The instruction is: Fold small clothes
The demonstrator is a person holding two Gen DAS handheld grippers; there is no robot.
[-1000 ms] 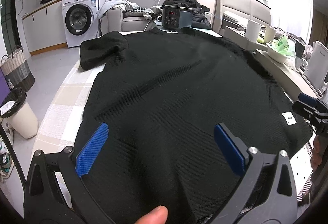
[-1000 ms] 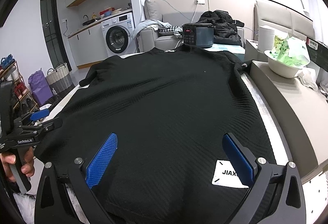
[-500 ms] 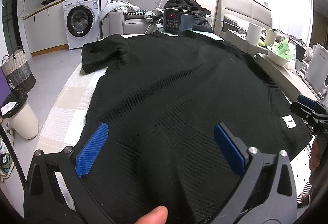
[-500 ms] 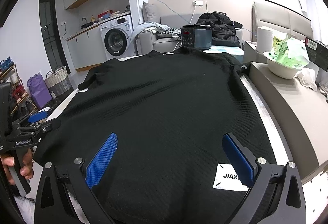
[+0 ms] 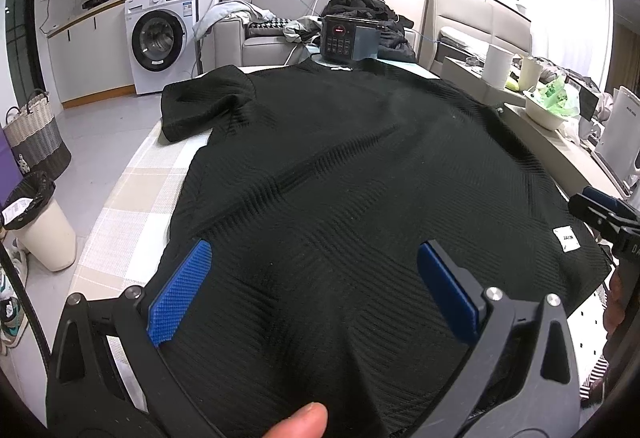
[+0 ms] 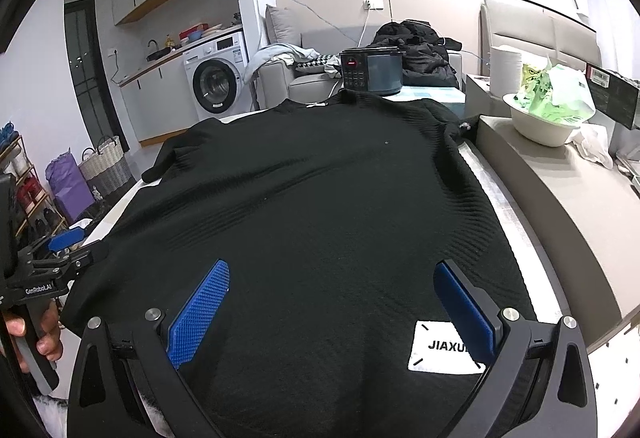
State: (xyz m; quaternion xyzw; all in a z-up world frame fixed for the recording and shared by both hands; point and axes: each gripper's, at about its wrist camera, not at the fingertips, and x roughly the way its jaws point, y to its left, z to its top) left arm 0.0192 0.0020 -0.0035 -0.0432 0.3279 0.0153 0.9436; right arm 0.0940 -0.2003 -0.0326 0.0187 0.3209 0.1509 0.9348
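Two grippers: left gripper (image 5: pixel 316 294) and right gripper (image 6: pixel 332 312), each with blue-padded fingers spread wide apart, clamped on nothing.
Garment: black shirt (image 5: pixel 360 165) lies spread flat on the checked tablecloth (image 5: pixel 136 205), neckline at the far end beside the dark appliance (image 5: pixel 348 43), hem toward the cameras.
Shirt and left gripper: the hem area fills the gap between the open fingers; whether the pads touch the cloth cannot be told.
Shirt and right gripper: the fabric lies between and below the fingers, with the white label (image 6: pixel 440 352) just beside the right finger and partly hidden by it.
Left wrist view only: the short sleeve (image 5: pixel 204 105) spread out at the shirt's left, bare tablecloth beside it, a thumb tip (image 5: pixel 296 420) at the bottom edge, and the right gripper's tip (image 5: pixel 600 209) at the shirt's right corner near the label (image 5: pixel 566 238).
Right wrist view only: the label's letters "JIAXU", the left gripper (image 6: pixel 60 258) at the shirt's left hem corner with a hand (image 6: pixel 40 334) on its handle, and a white bowl (image 6: pixel 540 121) of green bags on the grey ledge at right.
Look: black, ribbed knit with diagonal texture, a long shallow crease across the middle, otherwise smooth.
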